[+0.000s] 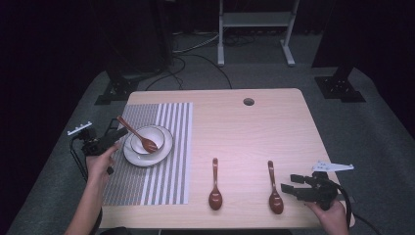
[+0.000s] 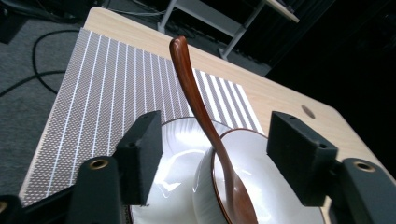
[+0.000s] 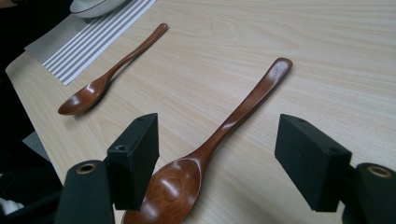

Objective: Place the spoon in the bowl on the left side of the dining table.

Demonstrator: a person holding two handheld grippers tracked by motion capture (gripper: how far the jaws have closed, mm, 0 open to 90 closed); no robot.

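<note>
- Spoon in bowl [image 1: 139,136]: brown wood, head resting inside the white bowl [image 1: 147,138], handle leaning up and out over the rim toward the far left. Bowl stood on a white plate [image 1: 132,154], plate on a striped mat [image 1: 166,161] at the left of the table [image 1: 254,132].
- Left tool [image 1: 118,134]: jaws wide apart, holding nothing. In the left gripper view the handle of that spoon [image 2: 196,107] rose between the two jaws, touching neither pad.
- Right tool [image 1: 289,183]: jaws spread wide, empty, low at the near right of the table. In the right gripper view its jaws flanked the near spoon [image 3: 219,135], the spoon's head lying just beside the left jaw.
- Near spoon [image 1: 274,188]: flat on the bare wood, head toward the person, handle pointing away.
- Middle spoon [image 1: 215,186]: flat on the table between mat and near spoon, well apart from both tools.
- Step in hand, as judged: one spoon placed in the bowl and let go, two left on the table; right tool lined up on the near spoon.
- Next move, as judged: right tool needed to drop, close across the narrow handle, and lift without sliding the spoon; left tool needed to draw clear without knocking the leaning handle.
</note>
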